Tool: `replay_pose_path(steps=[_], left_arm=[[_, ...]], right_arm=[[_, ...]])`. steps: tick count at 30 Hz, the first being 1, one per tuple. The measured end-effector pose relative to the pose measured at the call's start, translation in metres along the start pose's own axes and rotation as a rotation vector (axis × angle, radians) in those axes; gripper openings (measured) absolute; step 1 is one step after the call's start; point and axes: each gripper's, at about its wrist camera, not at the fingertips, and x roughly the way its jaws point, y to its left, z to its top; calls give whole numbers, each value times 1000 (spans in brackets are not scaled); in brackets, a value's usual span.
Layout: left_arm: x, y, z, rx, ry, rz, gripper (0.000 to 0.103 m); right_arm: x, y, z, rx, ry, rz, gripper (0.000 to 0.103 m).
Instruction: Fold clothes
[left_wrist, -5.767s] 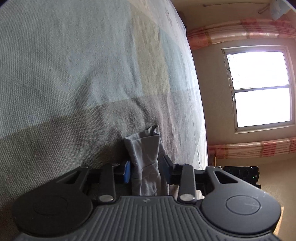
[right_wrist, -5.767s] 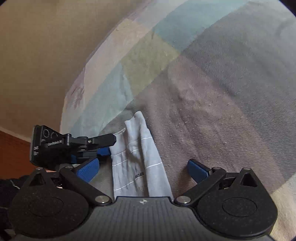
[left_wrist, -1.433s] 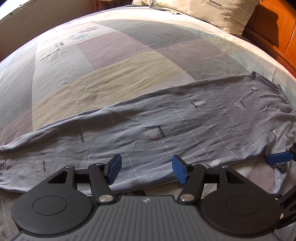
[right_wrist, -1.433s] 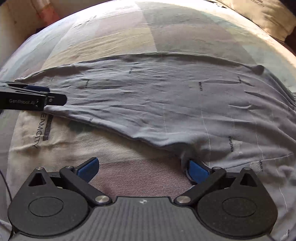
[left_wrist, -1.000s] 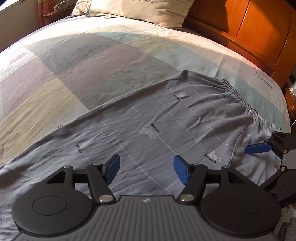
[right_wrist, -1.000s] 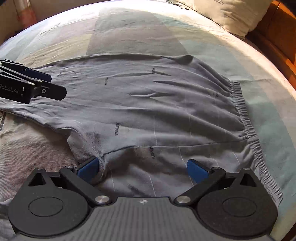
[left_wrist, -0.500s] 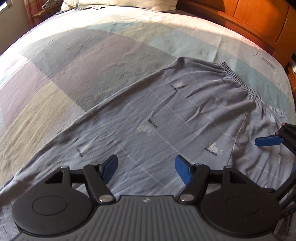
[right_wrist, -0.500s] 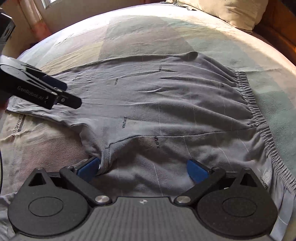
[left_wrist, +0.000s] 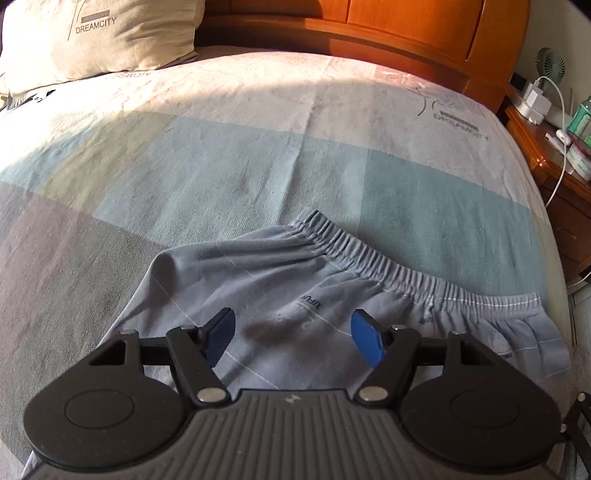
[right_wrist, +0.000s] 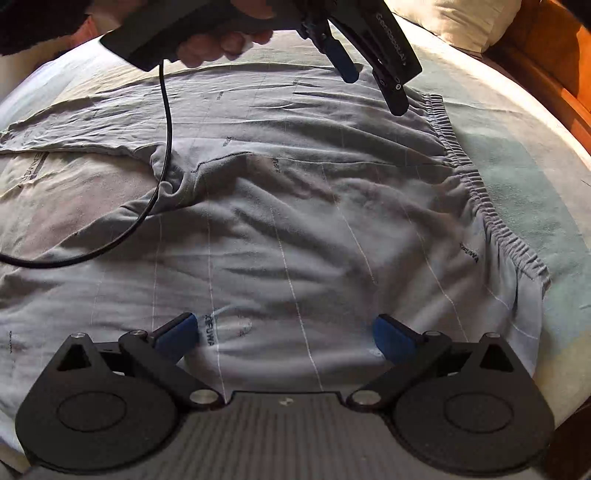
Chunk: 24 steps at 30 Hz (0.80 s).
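Grey trousers (right_wrist: 295, 206) with thin white lines lie spread flat on the patchwork bed sheet (left_wrist: 221, 155). Their gathered elastic waistband (left_wrist: 369, 258) runs across the left wrist view. My left gripper (left_wrist: 291, 317) hovers open just above the cloth below the waistband, with nothing between its blue pads. In the right wrist view the left gripper (right_wrist: 375, 92) hangs over the far waist corner, held by a hand (right_wrist: 221, 44). My right gripper (right_wrist: 286, 323) stands open over the near side of the trousers, and the waistband (right_wrist: 476, 192) is to its right.
A cream pillow (left_wrist: 103, 33) lies against the wooden headboard (left_wrist: 369, 22). A nightstand (left_wrist: 554, 147) with a fan, a charger and bottles stands beyond the bed's right edge. A black cable (right_wrist: 166, 129) dangles from the left gripper across the trousers.
Both grippers have slid along the trousers from the legs toward the waist. The left one now sits just short of the waistband. Both stay open and hold nothing.
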Motion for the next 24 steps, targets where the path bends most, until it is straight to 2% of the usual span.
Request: replay_pose_path(steps=[2, 6, 9, 14, 17, 21, 24], left_arm=[[8, 2, 3, -11, 1, 3, 78], [-1, 9, 10, -78, 19, -29, 76], [-30, 24, 8, -157, -26, -60, 77], [-81, 58, -24, -228, -40, 53, 78], [-102, 73, -49, -252, -20, 120, 78], [-117, 82, -80, -304, 19, 139, 78], [-125, 83, -100, -324, 34, 145, 78]], right_arm=[[-6, -1, -9, -35, 17, -2, 103], [-16, -7, -8, -11, 74, 7, 103], [-23, -12, 7, 13, 4, 32, 103], [-2, -10, 71, -5, -120, 128, 103], [25, 2, 99, -39, -119, 201, 103], [39, 5, 83, -5, -55, 267, 103], [29, 11, 62, -24, -2, 239, 103]])
